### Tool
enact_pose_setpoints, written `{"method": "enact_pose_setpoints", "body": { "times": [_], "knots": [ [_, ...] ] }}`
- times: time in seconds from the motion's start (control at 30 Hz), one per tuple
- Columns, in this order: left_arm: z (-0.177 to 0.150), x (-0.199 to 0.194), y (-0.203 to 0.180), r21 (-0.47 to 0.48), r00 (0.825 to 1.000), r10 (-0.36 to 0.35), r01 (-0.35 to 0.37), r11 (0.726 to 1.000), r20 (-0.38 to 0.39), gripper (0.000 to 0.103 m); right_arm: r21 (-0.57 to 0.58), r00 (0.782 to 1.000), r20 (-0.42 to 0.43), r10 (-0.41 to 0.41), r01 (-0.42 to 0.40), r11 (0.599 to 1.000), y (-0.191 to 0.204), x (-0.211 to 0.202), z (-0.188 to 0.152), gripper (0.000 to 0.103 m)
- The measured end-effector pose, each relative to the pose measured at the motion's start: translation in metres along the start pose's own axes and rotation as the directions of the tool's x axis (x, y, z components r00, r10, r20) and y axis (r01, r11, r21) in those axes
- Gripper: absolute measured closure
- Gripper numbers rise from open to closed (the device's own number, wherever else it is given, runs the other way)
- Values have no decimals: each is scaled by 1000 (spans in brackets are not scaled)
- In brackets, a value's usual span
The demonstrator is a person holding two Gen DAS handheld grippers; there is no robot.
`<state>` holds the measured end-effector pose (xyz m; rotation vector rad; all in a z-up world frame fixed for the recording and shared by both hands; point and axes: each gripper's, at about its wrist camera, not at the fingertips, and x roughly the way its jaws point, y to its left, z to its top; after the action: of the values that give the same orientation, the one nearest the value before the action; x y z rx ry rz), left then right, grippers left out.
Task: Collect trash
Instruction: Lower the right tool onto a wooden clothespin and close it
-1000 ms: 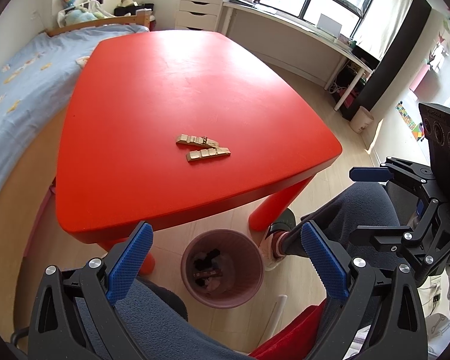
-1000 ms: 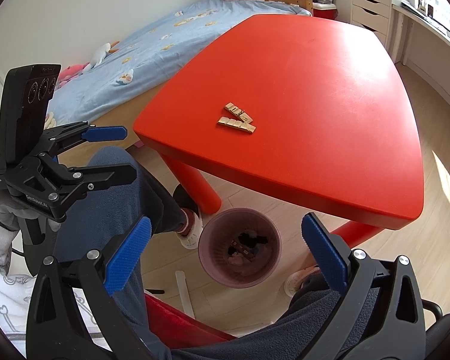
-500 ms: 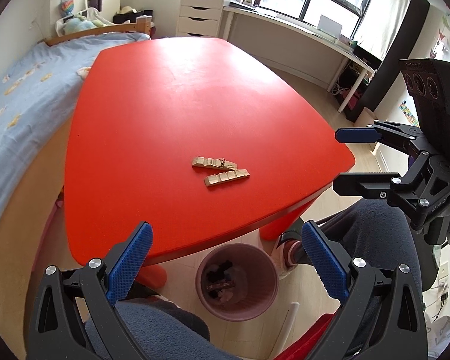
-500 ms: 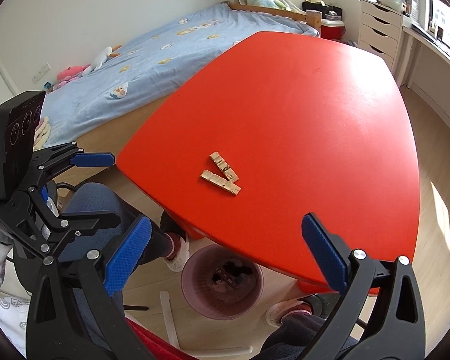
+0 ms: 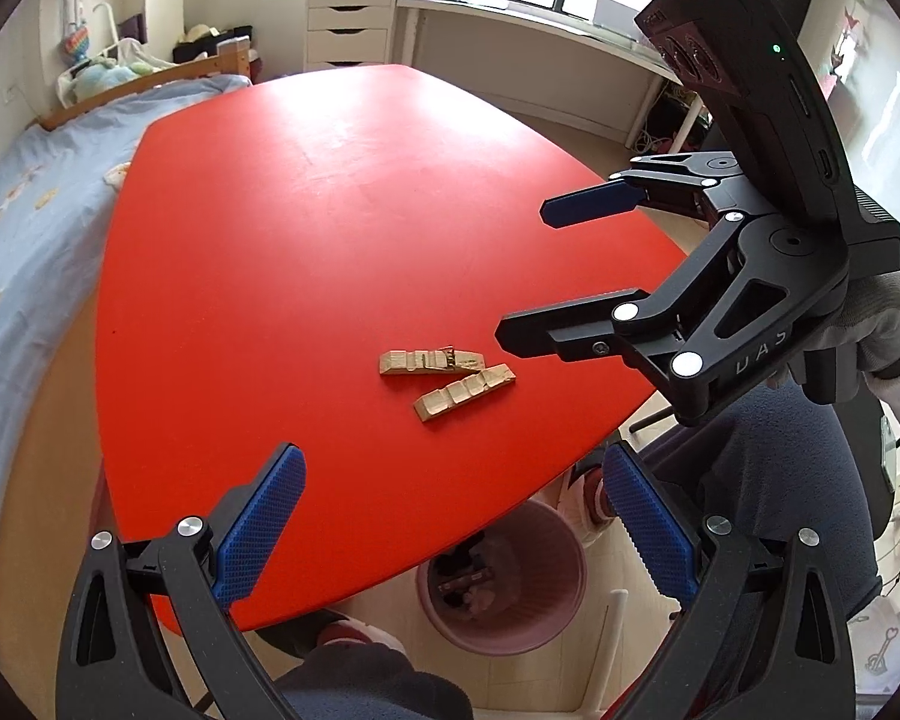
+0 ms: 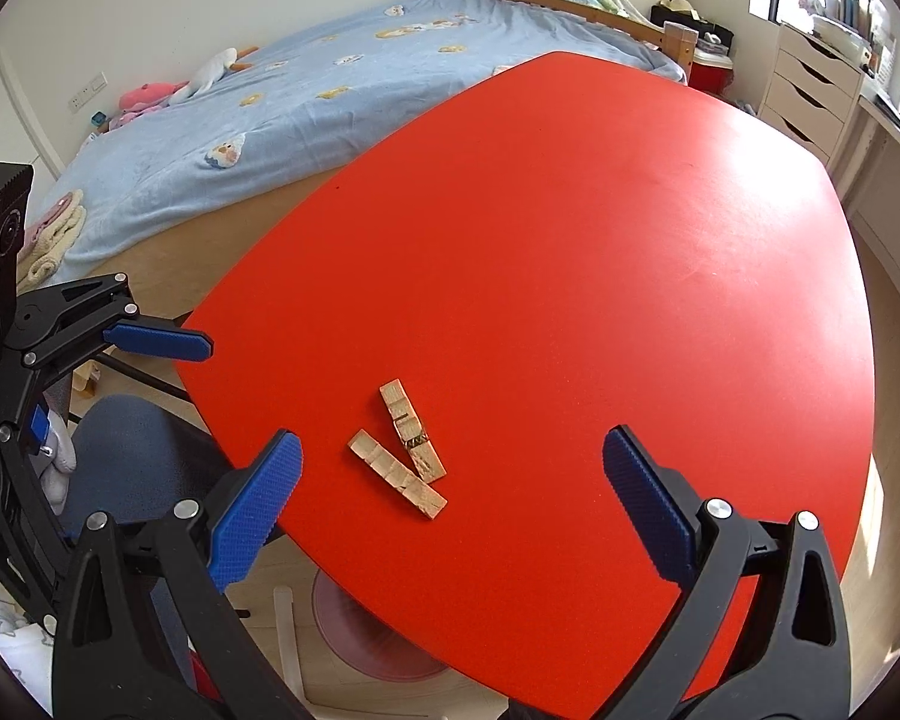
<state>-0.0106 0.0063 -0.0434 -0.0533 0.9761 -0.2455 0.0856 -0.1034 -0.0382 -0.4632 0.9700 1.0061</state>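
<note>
Two pale wooden clothespin halves lie side by side near the front edge of the red table point(image 5: 330, 210): one point(image 5: 431, 362) with a metal spring, the other point(image 5: 465, 393) plain. In the right wrist view the same halves point(image 6: 411, 432) point(image 6: 397, 474) sit just ahead of my right gripper point(image 6: 450, 504), which is open and empty. My left gripper point(image 5: 453, 528) is open and empty too, hovering over the table's edge. The right gripper point(image 5: 549, 273) reaches in from the right, close above the pieces. A pink bin point(image 5: 504, 588) holding some trash stands on the floor under the table's edge.
A bed with a blue sheet point(image 6: 306, 108) runs along the table's far side. White drawers point(image 5: 348, 24) and a long desk stand by the window. A person's knees in dark trousers point(image 5: 768, 480) and a gloved hand point(image 5: 882, 324) are at the front.
Both grippers have risen and moved forward over the table's front edge, closer to the wooden pieces. The bin has slipped mostly under the table edge in the right wrist view.
</note>
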Motion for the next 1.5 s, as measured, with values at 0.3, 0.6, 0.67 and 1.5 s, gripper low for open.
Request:
{"method": "enact_pose_setpoints", "body": {
  "times": [0.3, 0.6, 0.67, 1.5],
  "knots": [
    [1, 21, 4, 35, 999, -29, 30, 999, -33, 8, -46, 998, -67, 1, -4, 999, -9, 40, 10, 5],
    [5, 31, 5, 53, 998, -41, 43, 998, -42, 8, -88, 994, -112, -2, -8, 996, -4, 63, 11, 17],
    [5, 31, 6, 55, 998, -42, 44, 998, -43, 8, -91, 993, -117, -7, -4, 996, -4, 65, 11, 22],
    [16, 48, 4, 95, 997, -60, 65, 993, -54, 8, -144, 992, -124, 2, -20, 989, -1, 62, 7, 88]
  ]
}}
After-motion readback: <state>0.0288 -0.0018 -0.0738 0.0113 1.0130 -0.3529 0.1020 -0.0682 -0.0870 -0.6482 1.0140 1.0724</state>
